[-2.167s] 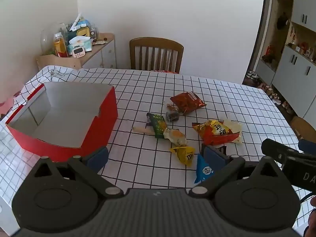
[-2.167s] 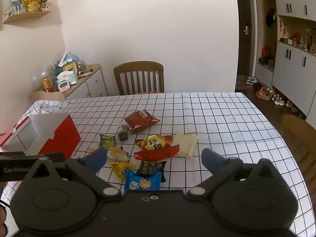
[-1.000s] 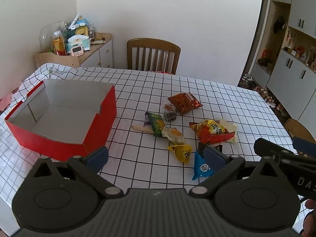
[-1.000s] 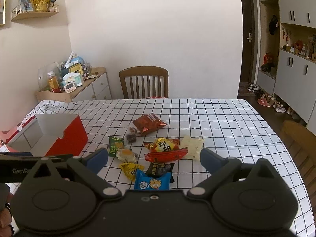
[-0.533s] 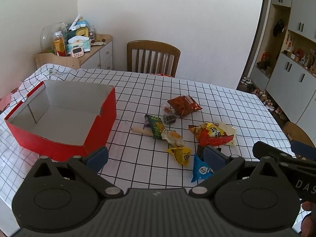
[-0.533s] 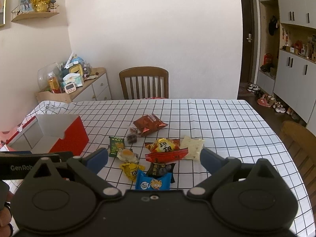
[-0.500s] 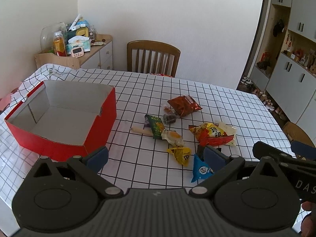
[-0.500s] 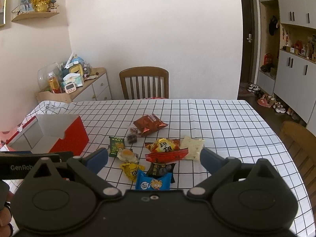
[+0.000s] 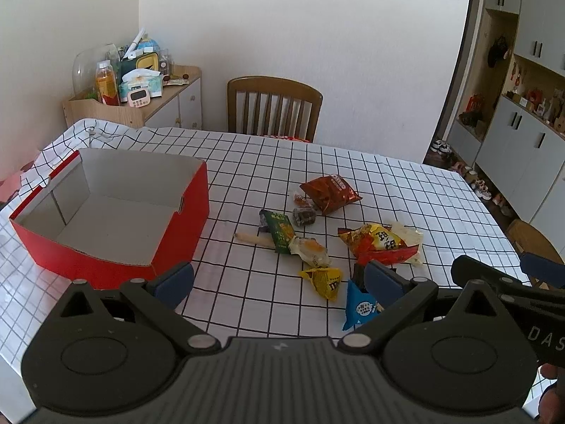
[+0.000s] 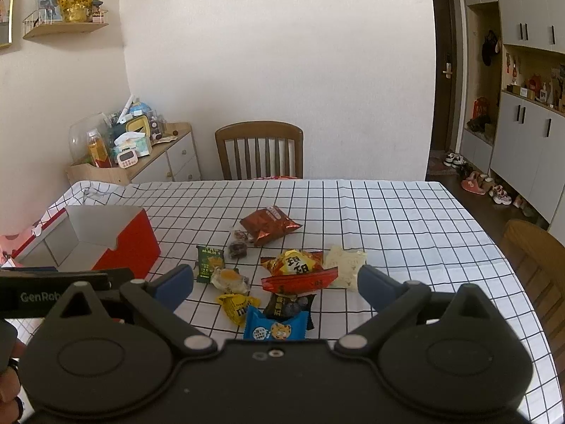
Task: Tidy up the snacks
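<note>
Several snack packets lie loose in the middle of the checked tablecloth: a brown Oreo bag, a green packet, a yellow M&M's packet, a red-and-yellow bag and a blue packet. An empty red box stands at the left. My left gripper is open and empty, held above the table's near edge. My right gripper is open and empty, above the blue packet and the yellow packet. The red box also shows at the left of the right wrist view.
A wooden chair stands at the table's far side. A sideboard with bottles and clutter is at the back left. Cabinets line the right wall. Another chair stands at the table's right edge.
Both grippers have drawn back and risen slightly, so the snacks look a little farther off. Nothing on the table has moved.
</note>
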{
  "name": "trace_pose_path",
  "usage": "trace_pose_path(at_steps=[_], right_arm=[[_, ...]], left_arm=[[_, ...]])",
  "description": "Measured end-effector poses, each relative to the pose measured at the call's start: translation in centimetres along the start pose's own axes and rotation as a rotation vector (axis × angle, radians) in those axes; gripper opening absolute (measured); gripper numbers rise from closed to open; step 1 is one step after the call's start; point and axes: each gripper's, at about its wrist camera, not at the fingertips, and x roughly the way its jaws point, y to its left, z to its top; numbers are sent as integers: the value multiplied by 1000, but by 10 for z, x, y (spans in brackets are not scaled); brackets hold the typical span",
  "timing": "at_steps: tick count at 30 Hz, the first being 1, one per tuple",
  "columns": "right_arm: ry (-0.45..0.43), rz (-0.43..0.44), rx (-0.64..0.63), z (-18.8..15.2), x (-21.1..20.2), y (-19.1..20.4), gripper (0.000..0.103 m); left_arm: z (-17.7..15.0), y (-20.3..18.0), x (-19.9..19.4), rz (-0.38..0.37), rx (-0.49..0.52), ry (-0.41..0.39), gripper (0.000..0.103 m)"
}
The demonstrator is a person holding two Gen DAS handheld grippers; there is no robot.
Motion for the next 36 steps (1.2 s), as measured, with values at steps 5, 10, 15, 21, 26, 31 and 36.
trace_pose_path(at_steps=[5,10,15,21,26,31,36], right_arm=[[-3,0,0,1,-1,0,100],[-3,0,0,1,0,0,100],[-2,-1,7,1,-1,0,100],[-9,-8,9,2,-1,4,100],[-13,-10,11,2,-1,11,99],[23,-30,37,-2,5,11,98],[78,-57,64,-8,18,0,93]], left_arm=[[0,1,0,-2,-1,-6,103],[0,1,0,-3,-2,-5,103],[0,1,0,-5,-2,-5,103],[3,3,3,-21,-1,-4,103],[5,9,9,-50,5,-3,103],[2,12,21,-80,32,13,103],[-3,6,38,-98,56,48,103]])
